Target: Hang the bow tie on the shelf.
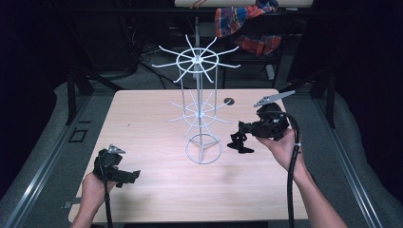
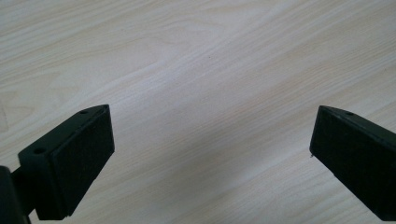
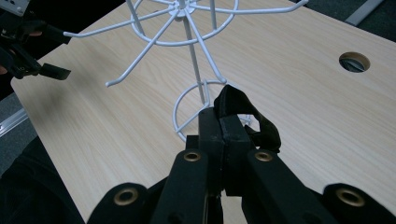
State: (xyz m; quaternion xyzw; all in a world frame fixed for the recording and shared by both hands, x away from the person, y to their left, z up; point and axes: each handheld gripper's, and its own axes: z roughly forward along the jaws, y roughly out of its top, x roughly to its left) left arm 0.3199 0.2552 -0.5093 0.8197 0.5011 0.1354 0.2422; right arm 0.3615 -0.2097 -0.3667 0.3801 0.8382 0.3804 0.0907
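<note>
On the pale wooden table (image 1: 142, 114) stands a white wire rack (image 1: 198, 102), a thin upright pole on a ring base with two tiers of spokes radiating outward. The right gripper (image 1: 240, 137) hangs just to the right of that base, above the tabletop, held in the person's right hand (image 1: 280, 142). Its jaws are pressed tight together on a black strap (image 3: 243, 114), a narrow band of dark fabric that loops up past the jaw tips in the right gripper view and curls down on one side; in the high view it shows as a small dark shape dangling below the jaw tips, close to the wood, though whether its lower end touches the table is hard to tell from that angle. The strap sits near the rack's ring base and apart from the spokes. The left gripper (image 1: 133, 175) rests low at the near left part of the table, well apart from the rack, in the person's left hand (image 1: 95, 187). Its jaws stand wide apart with bare wood grain between them and grip nothing. A round cable hole (image 1: 229, 101) lies in the table behind the rack.
</note>
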